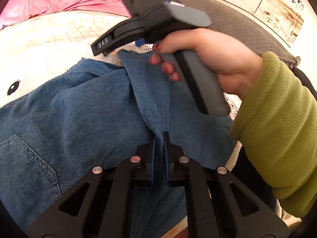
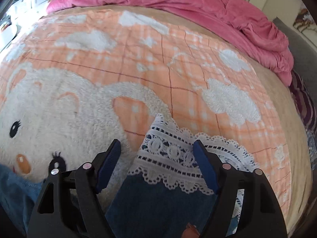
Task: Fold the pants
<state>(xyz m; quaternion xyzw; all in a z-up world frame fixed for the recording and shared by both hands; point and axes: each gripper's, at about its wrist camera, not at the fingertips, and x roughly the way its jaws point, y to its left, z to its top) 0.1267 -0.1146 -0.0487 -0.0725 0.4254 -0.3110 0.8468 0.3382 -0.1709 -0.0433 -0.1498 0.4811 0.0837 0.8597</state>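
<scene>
The blue denim pants (image 1: 79,109) lie spread over a plush bed blanket, a stitched back pocket (image 1: 29,158) at lower left. My left gripper (image 1: 159,138) is shut on a raised ridge of the denim that runs up toward the leg end. In the right wrist view, my right gripper (image 2: 157,142) stands open over the white lace hem (image 2: 168,158) of one pant leg. The lace lies between its blue pads (image 2: 108,162), which do not squeeze it. A hand (image 1: 218,59) in a green sleeve holds that gripper's handle above the pants.
The blanket (image 2: 138,59) is orange and white with a bear face and clouds. A crumpled pink duvet (image 2: 198,2) lies along the far edge of the bed. A dark grey padded headboard (image 1: 247,25) stands at the right.
</scene>
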